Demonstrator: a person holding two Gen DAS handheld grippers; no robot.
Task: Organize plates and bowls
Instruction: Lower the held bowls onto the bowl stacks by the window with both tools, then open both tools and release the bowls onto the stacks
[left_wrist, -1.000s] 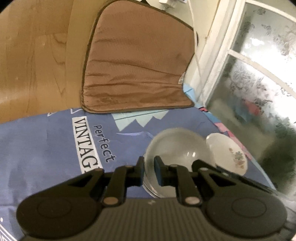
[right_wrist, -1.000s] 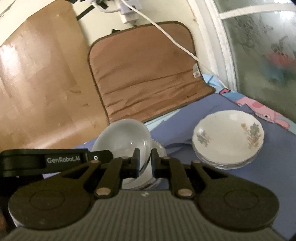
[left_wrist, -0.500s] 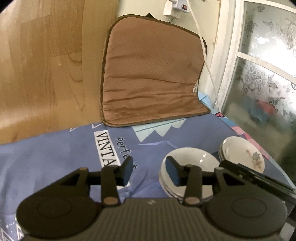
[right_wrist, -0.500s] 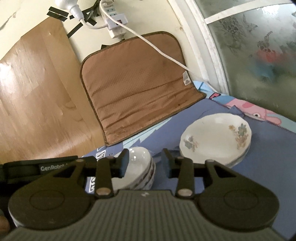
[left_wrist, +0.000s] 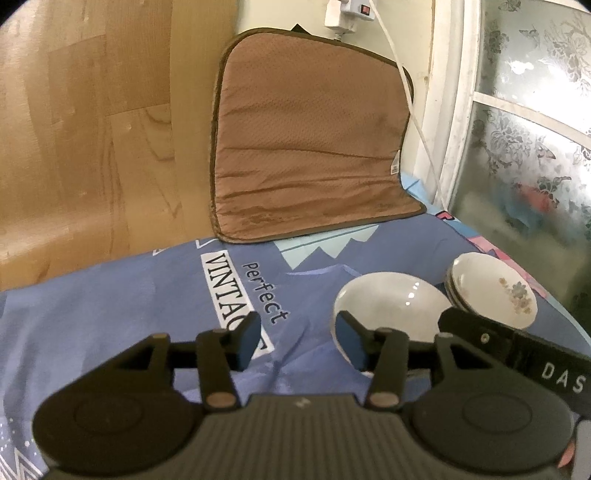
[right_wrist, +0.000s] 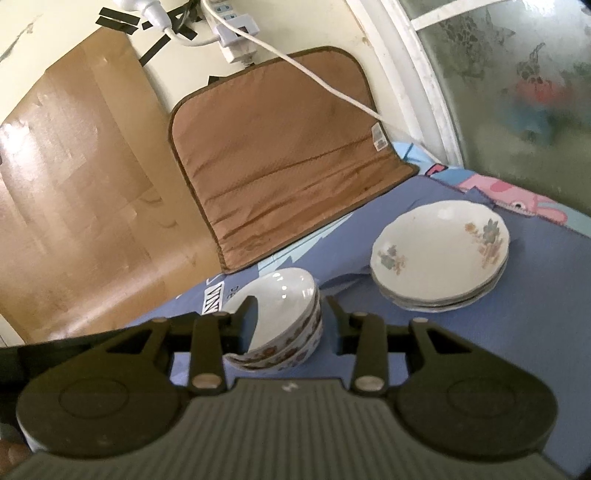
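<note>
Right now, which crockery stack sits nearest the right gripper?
The bowl stack, deep, with floral outsides, directly ahead of the open right gripper. The shallower plate stack lies farther off toward the window.

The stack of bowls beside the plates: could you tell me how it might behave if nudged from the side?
The stack of bowls looks glazed and shiny, so probably slippery and breakable. The top bowl sits tilted, so it may slide off. The wrinkled cloth beneath might drag rather than let it glide.

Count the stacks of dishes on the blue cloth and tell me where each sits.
2. The bowl stack sits nearest the right hand-held gripper. The floral plate stack sits to its right, toward the window. How many dishes each stack holds is unclear.
</note>
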